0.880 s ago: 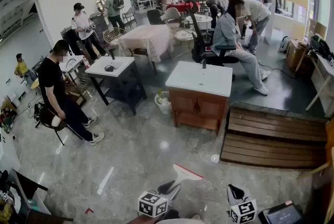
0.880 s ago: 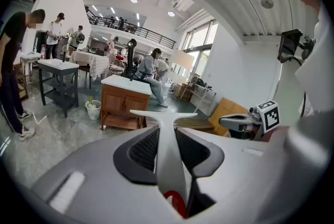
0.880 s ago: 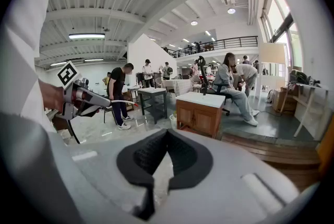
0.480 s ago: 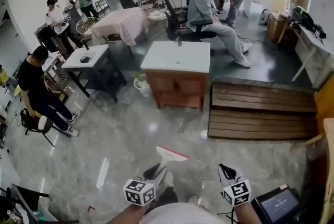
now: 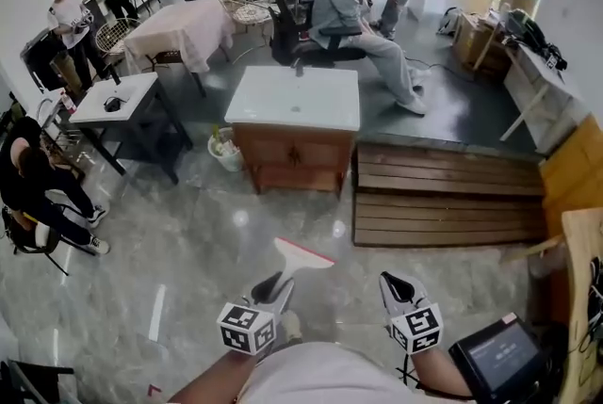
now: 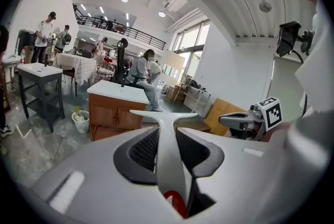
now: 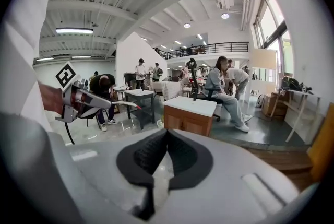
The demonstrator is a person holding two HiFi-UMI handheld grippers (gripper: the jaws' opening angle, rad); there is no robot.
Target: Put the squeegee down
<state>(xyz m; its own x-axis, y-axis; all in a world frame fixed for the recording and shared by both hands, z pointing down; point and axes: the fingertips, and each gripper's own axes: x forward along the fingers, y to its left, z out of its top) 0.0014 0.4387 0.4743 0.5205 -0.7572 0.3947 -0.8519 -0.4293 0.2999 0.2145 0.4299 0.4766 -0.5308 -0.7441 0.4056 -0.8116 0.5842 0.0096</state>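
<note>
The white squeegee (image 5: 301, 256), with a red strip along its blade, sticks out forward from my left gripper (image 5: 275, 287), low in the head view above the grey floor. In the left gripper view the dark pads (image 6: 141, 150) press on its handle (image 6: 169, 160) from both sides, and the blade (image 6: 163, 113) spreads out crosswise beyond the jaws. My right gripper (image 5: 392, 282) hangs beside it on the right. Its pads (image 7: 151, 152) meet at the tip with nothing between them. The right gripper view also catches the left gripper (image 7: 91, 104) and the squeegee's blade (image 7: 127, 105).
A wooden washstand with a white top (image 5: 295, 98) stands ahead, with a white bucket (image 5: 222, 148) at its left and a slatted wooden platform (image 5: 443, 195) at its right. A dark table (image 5: 118, 101), seated and standing people and more furniture lie beyond. A screen device (image 5: 495, 357) sits at the lower right.
The washstand and the platform have come nearer and the view has tipped down. Both grippers sit higher in the picture. The squeegee stays in the left gripper.
</note>
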